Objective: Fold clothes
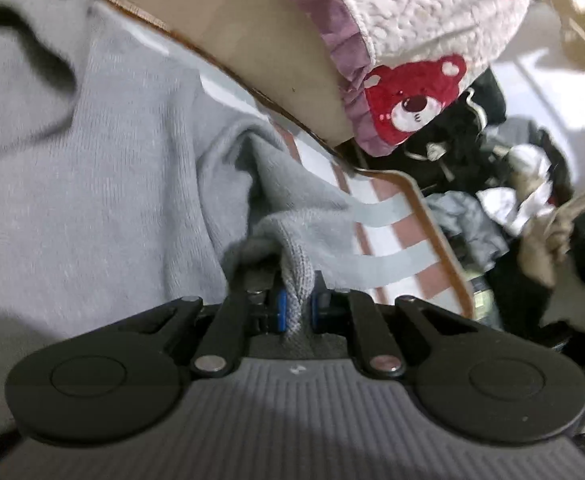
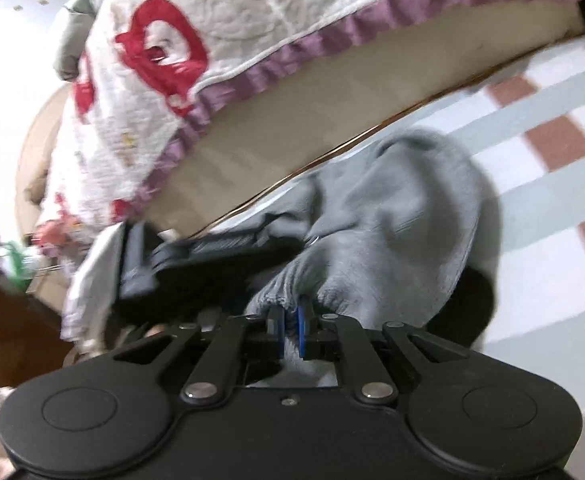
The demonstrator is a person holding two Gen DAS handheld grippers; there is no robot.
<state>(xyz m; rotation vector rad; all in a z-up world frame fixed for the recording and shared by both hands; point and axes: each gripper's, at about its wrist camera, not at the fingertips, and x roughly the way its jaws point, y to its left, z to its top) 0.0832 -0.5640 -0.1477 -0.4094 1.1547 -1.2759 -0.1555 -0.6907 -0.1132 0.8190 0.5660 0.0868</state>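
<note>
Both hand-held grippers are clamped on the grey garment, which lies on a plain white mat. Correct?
Not quite. The left hand-held gripper and right hand-held gripper are each shut on the grey garment, but the mat is checked white, pale blue and reddish brown, as the right wrist view shows.

We see a checked mat (image 2: 548, 144) in white, pale blue and dusty pink underfoot, edged in brown. Beside it stands a bed with a tan side (image 1: 228, 12), draped with a white quilt (image 1: 424, 12) bearing red bears and a purple frill. Beyond the mat's corner lies a heap of dark and white clutter (image 1: 504, 184).
</note>
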